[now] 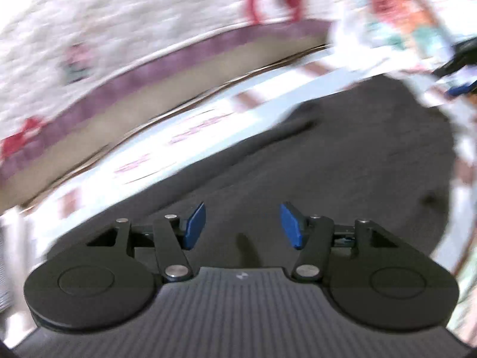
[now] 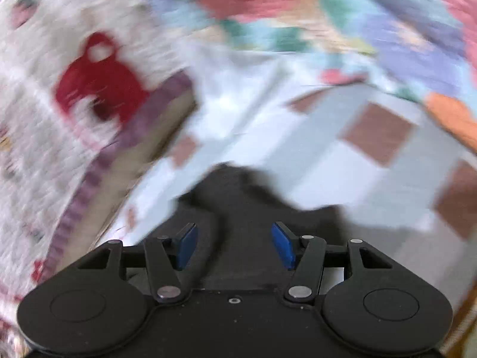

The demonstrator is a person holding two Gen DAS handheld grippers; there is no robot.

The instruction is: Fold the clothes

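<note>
Left gripper: my left gripper [image 1: 243, 223] has its blue pads [image 1: 195, 225] spread apart with nothing between them; I see only dark cloth beneath the gap, so it is released.
Right gripper: my right gripper [image 2: 234, 246] is likewise released, its blue pads [image 2: 282, 246] apart and bare, hanging over the same dark cloth. From the left wrist I catch a dark piece of it with a blue tip at the far right edge [image 1: 460, 88].
Dark garment: the dark grey garment [image 1: 342, 161] lies spread on the pale sheet, directly under both grippers. In the right wrist view its far edge [image 2: 238, 197] is uneven, with the sheet showing beyond it.
Sheet: pale blue-white sheet with brown squares [image 2: 377, 132], lying under the garment.
Patterned cover: white cover with red figures and a purple border [image 1: 167, 59], to the left of the sheet.
Colourful cloth: a multicoloured patchwork cloth [image 2: 342, 29] lies beyond the garment; I cannot tell what it is through the blur.
Picture quality: both views are heavily smeared.
</note>
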